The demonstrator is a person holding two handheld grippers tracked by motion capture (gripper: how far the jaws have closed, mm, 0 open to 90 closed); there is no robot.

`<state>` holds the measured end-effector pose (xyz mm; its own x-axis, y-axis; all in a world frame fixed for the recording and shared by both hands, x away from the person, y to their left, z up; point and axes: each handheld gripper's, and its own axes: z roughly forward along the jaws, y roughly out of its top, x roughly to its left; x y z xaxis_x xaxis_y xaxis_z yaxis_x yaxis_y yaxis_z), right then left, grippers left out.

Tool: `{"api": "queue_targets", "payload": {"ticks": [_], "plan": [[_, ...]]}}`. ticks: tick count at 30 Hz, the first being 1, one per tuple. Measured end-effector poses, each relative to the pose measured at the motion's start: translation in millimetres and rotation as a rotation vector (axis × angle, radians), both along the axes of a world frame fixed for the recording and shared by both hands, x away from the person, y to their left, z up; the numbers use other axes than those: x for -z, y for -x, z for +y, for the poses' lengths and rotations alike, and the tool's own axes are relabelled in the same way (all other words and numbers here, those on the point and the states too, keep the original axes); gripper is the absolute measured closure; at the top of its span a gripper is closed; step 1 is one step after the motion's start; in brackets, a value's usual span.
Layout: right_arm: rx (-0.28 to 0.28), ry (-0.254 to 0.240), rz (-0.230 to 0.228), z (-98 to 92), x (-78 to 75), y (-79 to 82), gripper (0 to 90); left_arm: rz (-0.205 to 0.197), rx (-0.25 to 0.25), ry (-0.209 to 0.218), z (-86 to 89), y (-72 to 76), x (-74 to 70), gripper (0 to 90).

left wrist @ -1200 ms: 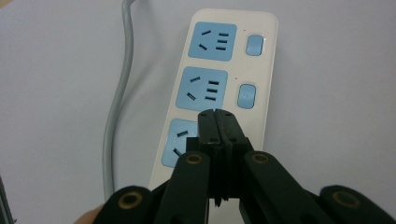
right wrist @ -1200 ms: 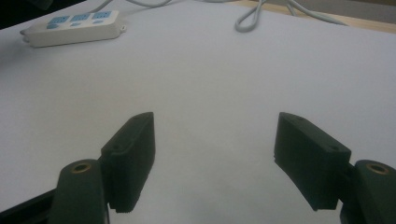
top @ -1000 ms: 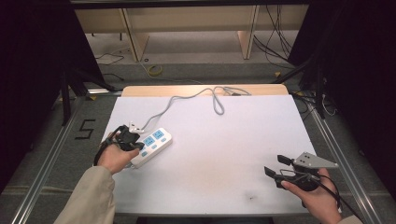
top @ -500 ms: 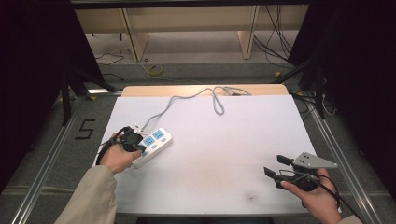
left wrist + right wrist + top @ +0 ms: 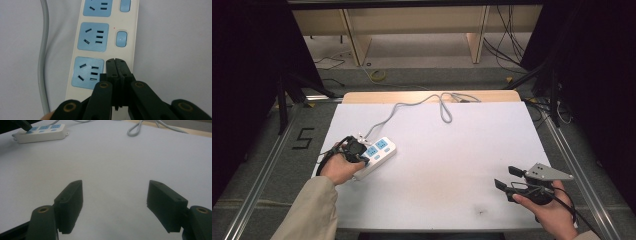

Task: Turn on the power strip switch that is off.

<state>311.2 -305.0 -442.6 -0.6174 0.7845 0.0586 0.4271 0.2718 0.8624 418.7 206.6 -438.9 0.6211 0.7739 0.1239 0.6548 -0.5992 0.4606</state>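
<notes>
Black tongs of the right hand stand spread and idle over the near right of the white worktop. Farther off at the left edge lies the power strip, where the left tongs, pressed together, bear on its nearest switch; judging by this, the step is pushing that button. Next would call for a lift clear. Close up, the left gripper view shows the next blue switch; the high view adds the grey cord.

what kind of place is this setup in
Probably a lab or recording workspace: a white-topped table in a dark-curtained booth, loose cables on the floor behind, and a power strip under hand-held grippers.
</notes>
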Motion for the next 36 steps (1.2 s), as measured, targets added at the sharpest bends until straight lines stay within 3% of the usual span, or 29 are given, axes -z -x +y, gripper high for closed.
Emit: {"api": "queue_targets", "payload": {"ticks": [36], "plan": [[-0.005, -0.001, 0.001, 0.4, 0.1, 0.4, 29.8, 0.051, -0.015, -0.013, -1.8, -4.9, -0.4, 89.9]]}}
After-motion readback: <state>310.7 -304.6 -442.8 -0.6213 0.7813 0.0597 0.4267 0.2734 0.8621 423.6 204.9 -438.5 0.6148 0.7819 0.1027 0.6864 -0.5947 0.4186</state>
